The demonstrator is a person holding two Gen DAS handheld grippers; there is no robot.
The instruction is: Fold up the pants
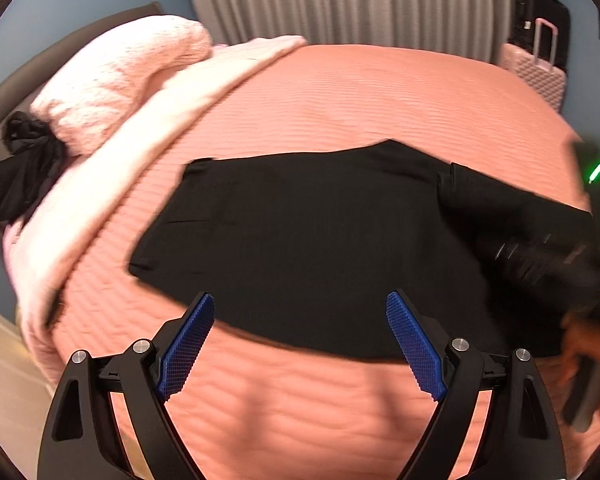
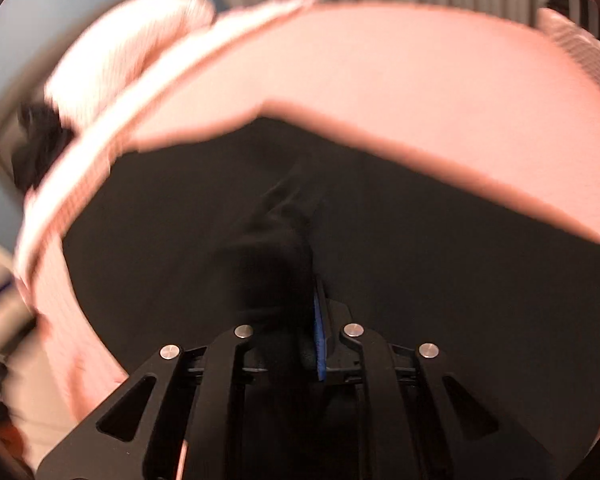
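Observation:
Black pants point(image 1: 300, 240) lie spread flat across a salmon-pink bedspread point(image 1: 340, 92). My left gripper point(image 1: 300, 312) is open and empty, its blue pads point(image 1: 188, 344) hovering over the near edge of the pants. My right gripper point(image 2: 300, 300) is shut on a bunched fold of the black pants point(image 2: 276, 248) and holds it above the rest of the fabric point(image 2: 420, 260). In the left wrist view the right gripper point(image 1: 540, 248) shows at the right, dark and blurred, with cloth draped from it.
A fluffy light-pink blanket point(image 1: 112, 92) lies along the bed's left side, with a bunched black garment point(image 1: 24, 168) beside it. A pink suitcase point(image 1: 536, 72) stands at the far right by grey curtains point(image 1: 340, 0). The bedspread point(image 2: 420, 80) fills the far part of the right wrist view.

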